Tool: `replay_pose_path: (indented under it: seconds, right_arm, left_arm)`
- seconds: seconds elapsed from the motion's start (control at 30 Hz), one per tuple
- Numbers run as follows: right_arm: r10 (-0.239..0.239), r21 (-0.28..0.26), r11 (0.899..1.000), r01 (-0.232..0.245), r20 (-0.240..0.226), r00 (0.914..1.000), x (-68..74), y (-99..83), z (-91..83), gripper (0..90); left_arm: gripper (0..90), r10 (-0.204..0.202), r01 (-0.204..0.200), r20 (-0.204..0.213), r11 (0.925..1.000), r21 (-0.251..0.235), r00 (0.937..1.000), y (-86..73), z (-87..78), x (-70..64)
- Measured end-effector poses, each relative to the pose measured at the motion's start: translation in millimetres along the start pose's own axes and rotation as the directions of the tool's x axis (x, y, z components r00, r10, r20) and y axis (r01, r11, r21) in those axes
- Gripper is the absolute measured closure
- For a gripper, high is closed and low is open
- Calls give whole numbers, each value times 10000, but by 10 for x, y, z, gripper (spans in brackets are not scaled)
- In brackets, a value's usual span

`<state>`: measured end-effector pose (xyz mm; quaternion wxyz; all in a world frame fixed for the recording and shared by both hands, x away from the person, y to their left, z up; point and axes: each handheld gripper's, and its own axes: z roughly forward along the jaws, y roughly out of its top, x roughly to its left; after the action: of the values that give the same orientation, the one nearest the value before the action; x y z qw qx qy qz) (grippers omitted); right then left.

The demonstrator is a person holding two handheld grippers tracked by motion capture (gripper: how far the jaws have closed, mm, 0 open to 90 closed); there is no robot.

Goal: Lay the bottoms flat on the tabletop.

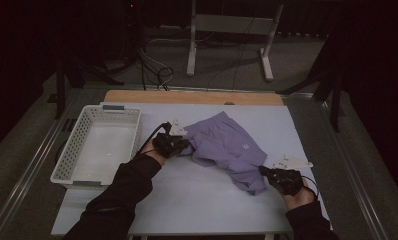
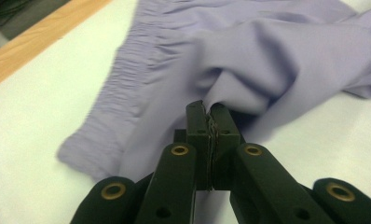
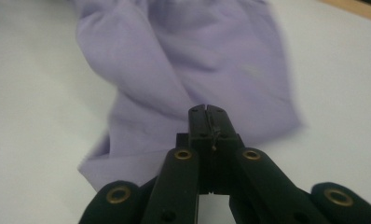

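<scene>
Lilac shorts [image 1: 226, 146] pinched by left gripper [image 2: 207, 108], right gripper [image 3: 207, 109]; high view adds white basket [image 1: 69, 155].

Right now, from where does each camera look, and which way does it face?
High view: above the person's side, facing forward and down on the table; forearms, left claw, right claw.
Left gripper view: on the left claw, facing purple shorts.
Right gripper view: on the right claw, facing the shorts' other end.
Shared: the shorts.
</scene>
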<state>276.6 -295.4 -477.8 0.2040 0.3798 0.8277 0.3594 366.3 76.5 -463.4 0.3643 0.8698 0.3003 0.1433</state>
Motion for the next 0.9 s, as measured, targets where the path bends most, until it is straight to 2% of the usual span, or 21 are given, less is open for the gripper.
replay_pose_path:
  seconds: [0.03,0.1,0.17,0.2,0.3,0.37,0.4,0.43,0.47,0.5,0.53,0.57,0.6,0.63,0.67,0.7,0.73,0.77,0.8,0.87,0.9]
  right_arm:
    - [0,0,10000,0,0,10000,0,0,0,900]
    - [359,18,9994,-360,411,9985,-135,-49,-37,900]
    - [480,112,9988,-485,458,9978,-166,-70,-23,900]
    - [816,258,9962,-829,497,9954,-218,-117,27,900]
    - [779,548,9952,-815,658,9948,-233,-155,90,900]
    - [770,499,9955,-808,733,9943,-245,-158,96,900]
    - [994,318,9943,-1018,717,9925,-271,-163,82,900]
    - [994,318,9943,-1018,717,9925,-271,-163,82,900]
    - [1023,210,9944,-1039,665,9925,-287,-183,80,896]
    - [1023,210,9944,-1039,665,9925,-287,-183,80,896]
    - [1160,63,9931,-1167,680,9909,-293,-201,82,799]
    - [1160,63,9931,-1167,680,9909,-293,-201,82,799]
    - [1394,-333,9898,-1382,393,9895,-291,-198,68,636]
    - [1372,-421,9898,-1358,343,9899,-291,-195,60,575]
    - [1409,-751,9875,-1382,319,9895,-280,-183,42,488]
    - [1409,-751,9875,-1382,319,9895,-280,-183,42,488]
    - [1472,-1132,9831,-1441,202,9889,-274,-159,13,324]
    - [1472,-1132,9831,-1441,202,9889,-274,-159,13,324]
    - [1498,-1421,9789,-1472,82,9887,-260,-155,-14,205]
    - [1535,-1705,9742,-1480,195,9880,-252,-158,-37,201]
    - [1499,-1836,9726,-1429,246,9884,-255,-159,-48,200]
  left_arm:
    - [892,0,0,0,10000,0,10000,0,0,0]
    - [885,-240,251,-621,9995,168,9978,-2,93,62]
    - [884,-342,358,-624,9991,242,9975,-4,121,76]
    - [881,-492,525,-737,9977,436,9961,-12,202,90]
    - [880,-265,343,-1042,9967,738,9942,-32,308,98]
    - [861,-333,393,-921,9972,632,9952,-46,335,114]
    - [841,-616,668,-850,9959,604,9945,-73,366,140]
    - [826,-616,668,-850,9959,604,9945,-73,366,140]
    - [796,-747,769,-624,9965,331,9952,-93,351,137]
    - [787,-747,769,-624,9965,331,9952,-93,351,137]
    - [760,-781,792,-541,9967,178,9955,-105,310,116]
    - [722,-781,792,-541,9967,178,9955,-105,310,116]
    - [662,-737,732,-504,9973,-109,9960,-115,240,73]
    - [640,-737,732,-504,9973,-109,9960,-115,240,73]
    - [601,-635,610,-537,9971,-456,9965,-125,160,16]
    - [572,-635,610,-537,9971,-456,9965,-125,160,16]
    - [546,-616,583,-449,9958,-705,9971,-139,81,-50]
    - [534,-616,583,-449,9958,-705,9971,-139,81,-50]
    - [530,-443,422,-199,9948,-932,9988,-163,16,-130]
    - [511,-143,146,36,9949,-994,9999,-202,-22,-225]
    - [509,-143,146,36,9949,-994,9999,-202,-22,-225]
